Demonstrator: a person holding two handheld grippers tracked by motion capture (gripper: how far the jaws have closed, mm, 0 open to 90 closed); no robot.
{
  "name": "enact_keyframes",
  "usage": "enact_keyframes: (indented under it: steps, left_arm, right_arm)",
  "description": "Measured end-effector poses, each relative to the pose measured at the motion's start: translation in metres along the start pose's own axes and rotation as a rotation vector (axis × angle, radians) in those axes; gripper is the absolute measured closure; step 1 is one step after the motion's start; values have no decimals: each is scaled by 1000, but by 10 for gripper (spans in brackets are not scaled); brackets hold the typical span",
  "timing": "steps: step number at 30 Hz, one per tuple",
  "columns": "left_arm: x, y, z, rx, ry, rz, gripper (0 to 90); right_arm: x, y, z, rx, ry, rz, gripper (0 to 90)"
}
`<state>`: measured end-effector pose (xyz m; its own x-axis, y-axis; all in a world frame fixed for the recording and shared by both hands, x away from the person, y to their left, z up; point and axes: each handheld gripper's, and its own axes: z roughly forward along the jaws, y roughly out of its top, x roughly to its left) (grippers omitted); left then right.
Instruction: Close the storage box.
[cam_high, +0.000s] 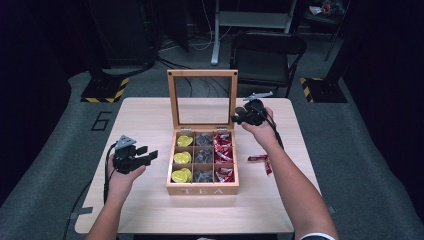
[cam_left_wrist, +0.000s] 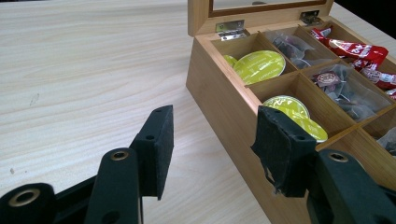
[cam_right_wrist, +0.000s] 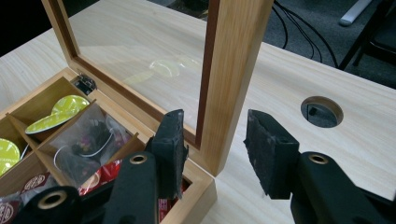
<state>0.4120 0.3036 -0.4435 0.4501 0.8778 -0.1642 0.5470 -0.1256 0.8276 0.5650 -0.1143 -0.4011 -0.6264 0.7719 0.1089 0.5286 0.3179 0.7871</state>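
We see the left hand-held gripper (cam_high: 150, 154) hovering over the counter (cam_high: 140, 120), jaws partly apart and empty, beside the wooden tea box (cam_high: 202, 189). The right hand-held gripper (cam_right_wrist: 212, 154) straddles the upright glass lid's (cam_right_wrist: 233, 70) side frame, jaws apart, not pressing it.
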Motion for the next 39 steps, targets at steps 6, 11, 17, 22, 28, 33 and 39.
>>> enact_keyframes:
  steps: [6,11,17,22,28,33,39]
  left_arm:
    - [0,0,0,5,-4,0,474]
    - [0,0,0,2,-3,-2,475]
    - [1,-1,0,4,-4,-5,474]
    - [0,-1,1,5,-5,-2,474]
    - [-1,-1,2,5,-7,-11,474]
    - [-1,-1,3,8,-9,-12,474]
    - [-4,5,9,21,-30,-6,474]
  right_arm:
    - [0,4,7,6,3,-4,555]
    - [-2,6,12,11,-1,-4,555]
    - [-3,9,18,5,0,-5,555]
    - [-2,14,20,-4,1,-19,560]
    - [-5,16,18,-12,11,15,640]
    - [-6,16,16,-13,19,33,654]
    - [-4,16,13,-6,19,24,657]
